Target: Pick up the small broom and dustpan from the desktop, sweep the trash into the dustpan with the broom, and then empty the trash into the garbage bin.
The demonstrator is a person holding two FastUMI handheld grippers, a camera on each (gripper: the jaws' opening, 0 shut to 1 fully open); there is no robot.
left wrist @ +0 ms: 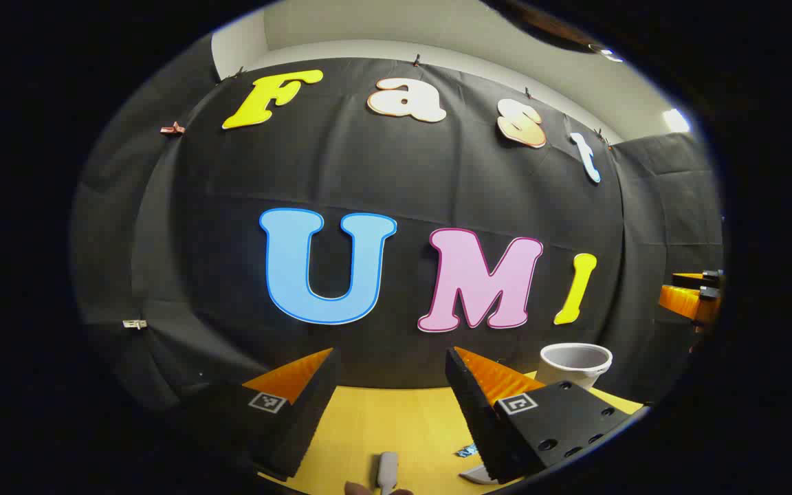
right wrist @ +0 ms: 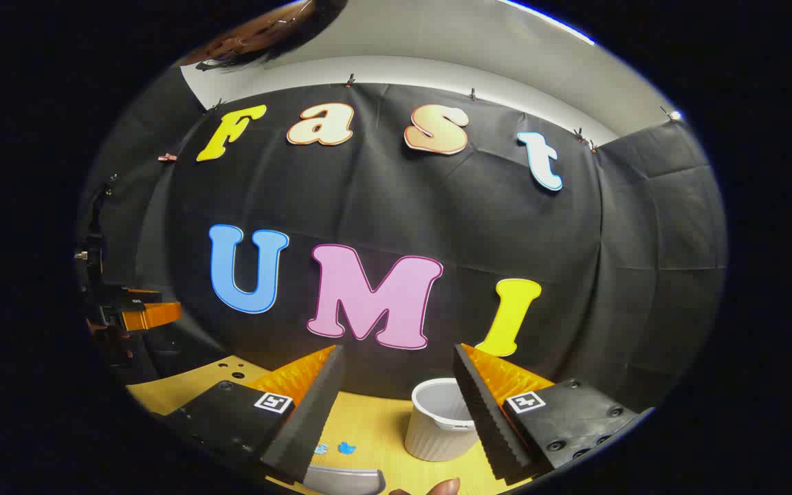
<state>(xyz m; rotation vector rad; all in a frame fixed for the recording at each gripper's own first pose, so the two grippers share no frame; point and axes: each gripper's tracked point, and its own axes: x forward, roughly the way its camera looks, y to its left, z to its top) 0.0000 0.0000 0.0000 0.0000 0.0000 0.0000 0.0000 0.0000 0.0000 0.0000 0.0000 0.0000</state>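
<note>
In the left gripper view my left gripper (left wrist: 392, 354) is open above the yellow desktop (left wrist: 382, 419), nothing between its fingers. Below it lie a pale grey handle (left wrist: 387, 471), a blue scrap of trash (left wrist: 466, 451) and a grey dustpan edge (left wrist: 476, 474); I cannot tell whose handle it is. The white bin (left wrist: 575, 364) stands behind the right finger. In the right gripper view my right gripper (right wrist: 398, 347) is open too, also holding nothing. The white ribbed bin (right wrist: 437, 419) stands between its fingers, farther off. Two blue scraps (right wrist: 346, 447) lie beside the grey dustpan (right wrist: 344, 479).
The right gripper's orange parts (left wrist: 688, 295) show at the far right edge of the left gripper view. The left gripper (right wrist: 141, 313) shows at the left edge of the right gripper view. A fingertip (right wrist: 444, 487) pokes in at the bottom. Black cloth walls close the desk's back.
</note>
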